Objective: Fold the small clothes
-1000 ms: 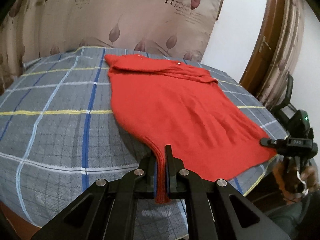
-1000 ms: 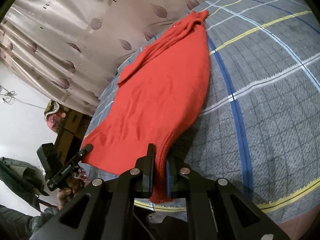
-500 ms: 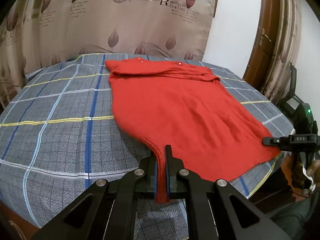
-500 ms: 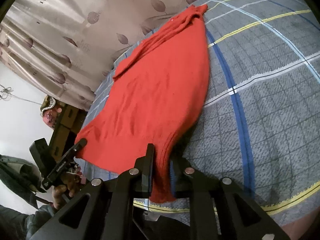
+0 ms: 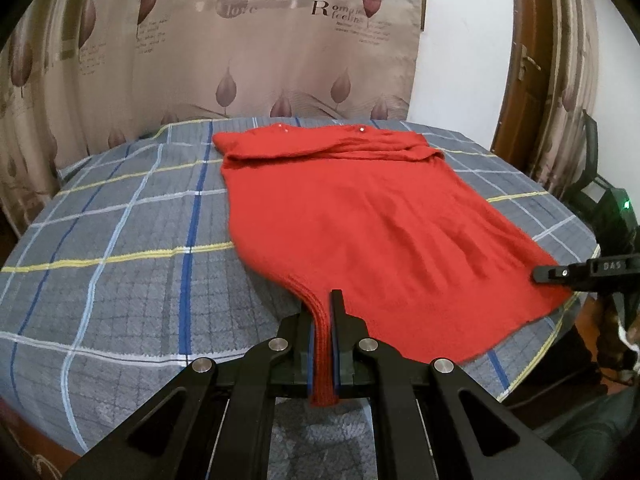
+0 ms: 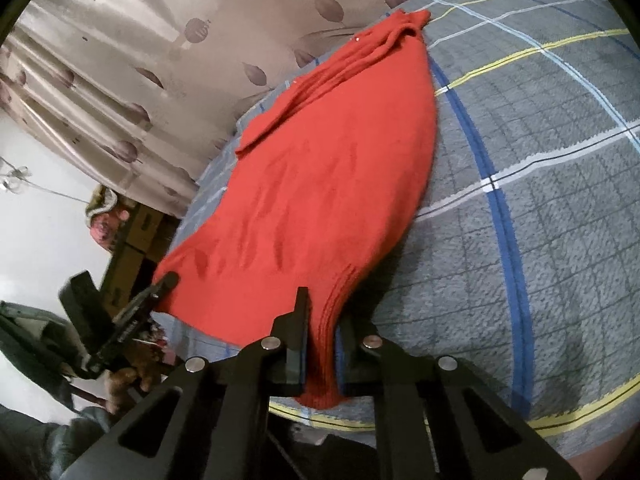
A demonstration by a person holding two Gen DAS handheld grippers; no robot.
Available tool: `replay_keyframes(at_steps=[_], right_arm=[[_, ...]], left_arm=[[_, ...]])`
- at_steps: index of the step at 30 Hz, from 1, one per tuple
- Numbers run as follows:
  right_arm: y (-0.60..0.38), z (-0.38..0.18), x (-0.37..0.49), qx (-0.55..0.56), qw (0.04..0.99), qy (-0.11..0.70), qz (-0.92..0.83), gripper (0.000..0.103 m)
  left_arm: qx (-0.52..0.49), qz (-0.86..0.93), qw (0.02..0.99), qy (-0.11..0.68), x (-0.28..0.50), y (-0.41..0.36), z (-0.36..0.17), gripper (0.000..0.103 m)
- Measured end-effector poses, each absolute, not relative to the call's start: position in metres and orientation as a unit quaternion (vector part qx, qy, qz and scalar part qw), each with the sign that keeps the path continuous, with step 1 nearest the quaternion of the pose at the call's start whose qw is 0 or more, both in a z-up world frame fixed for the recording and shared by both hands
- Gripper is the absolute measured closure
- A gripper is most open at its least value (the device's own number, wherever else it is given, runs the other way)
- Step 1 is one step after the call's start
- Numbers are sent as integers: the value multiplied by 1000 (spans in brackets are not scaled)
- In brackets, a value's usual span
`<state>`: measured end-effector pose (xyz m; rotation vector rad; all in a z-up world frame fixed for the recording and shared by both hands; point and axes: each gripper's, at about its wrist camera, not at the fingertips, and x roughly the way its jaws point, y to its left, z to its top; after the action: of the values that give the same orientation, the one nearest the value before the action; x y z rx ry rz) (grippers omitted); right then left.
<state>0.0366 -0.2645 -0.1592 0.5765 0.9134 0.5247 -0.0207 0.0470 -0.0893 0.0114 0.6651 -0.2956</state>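
Left wrist view: red knit garment [image 5: 360, 216] spread flat across the plaid bedcover [image 5: 120, 248], its ribbed hem corners pinched tight in the left gripper [image 5: 324, 336] and the right gripper [image 6: 320, 344], both at the bedcover's near edge.

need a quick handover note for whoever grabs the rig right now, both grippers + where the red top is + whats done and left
Left gripper: shut on one hem corner of the red sweater.
Right gripper: shut on the other hem corner, at the bed's near edge.
Sweater: spread flat on the plaid bedspread, hem toward you and lifted slightly at both pinched corners, neck end by the curtain. The sleeves look tucked across the top.
Done: both corners gripped, body smoothed out.
Left: probably carry the hem up toward the neck end to fold it in half, release, then tidy.
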Motion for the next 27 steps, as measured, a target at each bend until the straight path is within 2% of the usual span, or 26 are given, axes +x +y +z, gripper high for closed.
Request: replay_keyframes(at_steps=[27], right_arm=[[-257,-115,38,231,849,393,267,93]], left_arm=[[26,-133,945,296,-24,44,-71,97]])
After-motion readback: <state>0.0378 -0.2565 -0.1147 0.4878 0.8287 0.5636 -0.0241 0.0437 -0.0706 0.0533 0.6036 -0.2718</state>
